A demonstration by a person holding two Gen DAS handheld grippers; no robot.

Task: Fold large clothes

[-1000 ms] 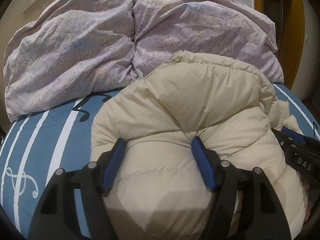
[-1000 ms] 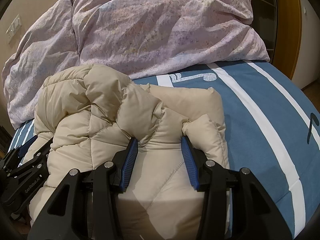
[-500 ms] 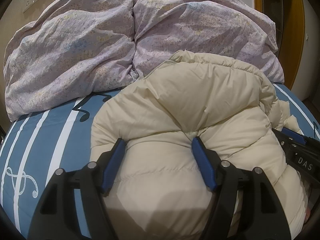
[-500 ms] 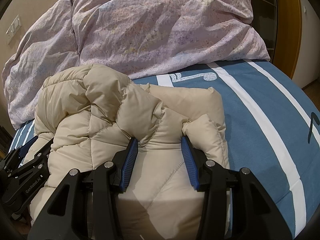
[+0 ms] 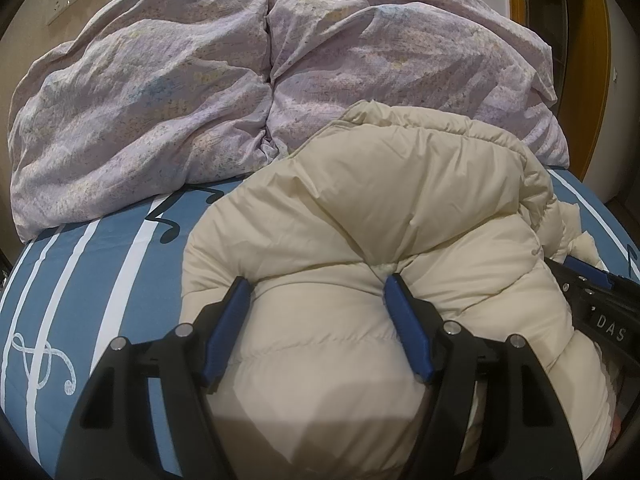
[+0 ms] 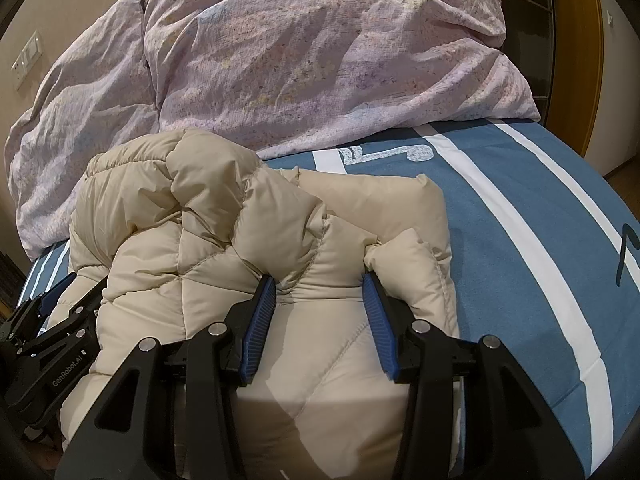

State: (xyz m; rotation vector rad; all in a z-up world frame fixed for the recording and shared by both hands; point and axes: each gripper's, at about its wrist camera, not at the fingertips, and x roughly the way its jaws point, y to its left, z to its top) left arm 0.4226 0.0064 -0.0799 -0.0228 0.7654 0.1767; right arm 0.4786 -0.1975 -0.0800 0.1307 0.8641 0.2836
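Nothing is changing since a second ago: I'm keeping left gripper (image 5: 316, 294) and right gripper (image 6: 320, 286) clamped on the puffer jacket (image 5: 400, 208), fold pausing.

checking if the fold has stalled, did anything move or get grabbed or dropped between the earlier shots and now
Nothing visibly changed. The left tongs stay clamped on a thick fold of the cream puffer jacket, and the right tongs stay clamped on another bunch of it. The jacket sits bunched in the same shape on the blue striped bedsheet, in front of the lilac duvet.
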